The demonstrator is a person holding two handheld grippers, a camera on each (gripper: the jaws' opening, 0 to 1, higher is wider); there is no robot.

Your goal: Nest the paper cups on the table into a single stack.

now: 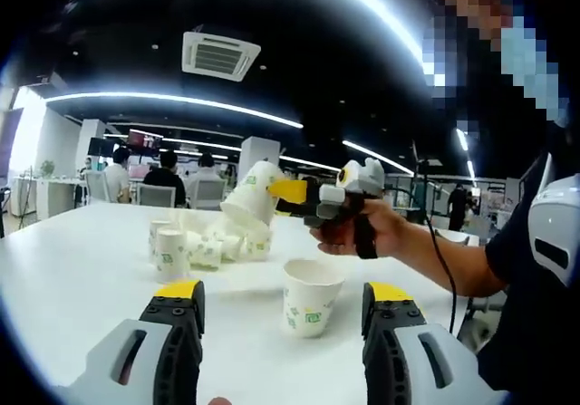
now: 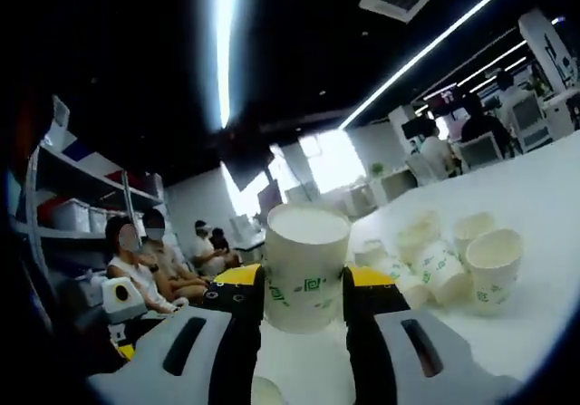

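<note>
A white paper cup (image 1: 311, 296) with a green print stands upright on the white table (image 1: 72, 278), just ahead of my left gripper (image 1: 283, 298), whose jaws stand wide apart and hold nothing. Above it a hand holds my right gripper (image 1: 294, 190), shut on a tilted paper cup (image 1: 254, 195). Behind lie several loose cups in a pile (image 1: 222, 242), with one upright cup (image 1: 169, 253) at their left. In the right gripper view, the right gripper (image 2: 304, 283) clamps the held cup (image 2: 305, 265) mouth up. The pile (image 2: 421, 255) and an upright cup (image 2: 494, 265) sit on the table (image 2: 544, 197) to the right.
People sit on chairs (image 1: 156, 192) at the table's far end. The person's arm and body (image 1: 526, 269) fill the right side. Shelves with boxes (image 2: 72, 215) and seated people (image 2: 145, 260) stand at the left of the right gripper view.
</note>
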